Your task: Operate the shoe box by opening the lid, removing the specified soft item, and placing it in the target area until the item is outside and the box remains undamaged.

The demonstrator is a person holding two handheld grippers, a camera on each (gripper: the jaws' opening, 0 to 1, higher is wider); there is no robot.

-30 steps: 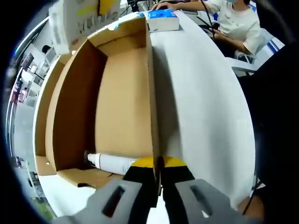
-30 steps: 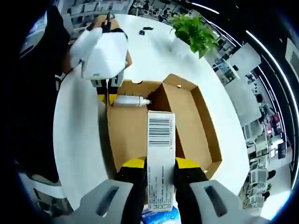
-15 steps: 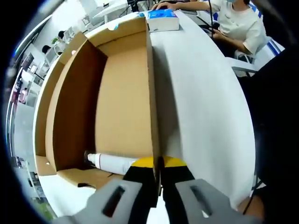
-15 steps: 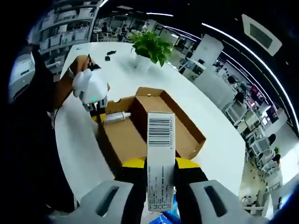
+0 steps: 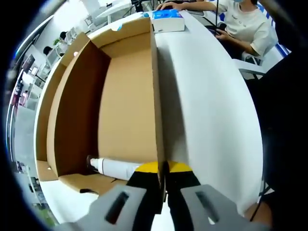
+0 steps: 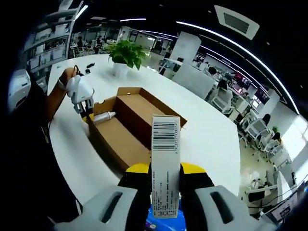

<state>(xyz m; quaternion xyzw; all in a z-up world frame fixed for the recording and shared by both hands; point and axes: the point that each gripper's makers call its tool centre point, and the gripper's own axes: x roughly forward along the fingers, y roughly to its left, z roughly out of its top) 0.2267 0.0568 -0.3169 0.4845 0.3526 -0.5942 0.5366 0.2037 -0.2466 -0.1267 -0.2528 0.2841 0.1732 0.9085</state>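
Note:
The open cardboard shoe box [image 5: 126,96] lies on a white table [image 5: 211,110], its lid folded out to one side. My left gripper [image 5: 162,169] is shut on the box's side wall [image 5: 156,86]. A white tube [image 5: 115,168] lies inside the box at the near end. In the right gripper view the box [image 6: 126,126] sits well below, with the tube [image 6: 103,116] in it and the left gripper [image 6: 83,96] at its far end. My right gripper [image 6: 165,171] is shut on a white carton [image 6: 165,144] with a barcode, held high above the table.
A blue and white pack [image 5: 166,21] lies on the table past the box's far end. A person [image 5: 240,21] sits at the table's edge. A potted plant [image 6: 126,54] stands on the table beyond the box. Office desks and chairs surround the table.
My right gripper has risen and drawn back from the box with the carton, so the box looks smaller. The carton has left the left gripper view. The left gripper has not moved.

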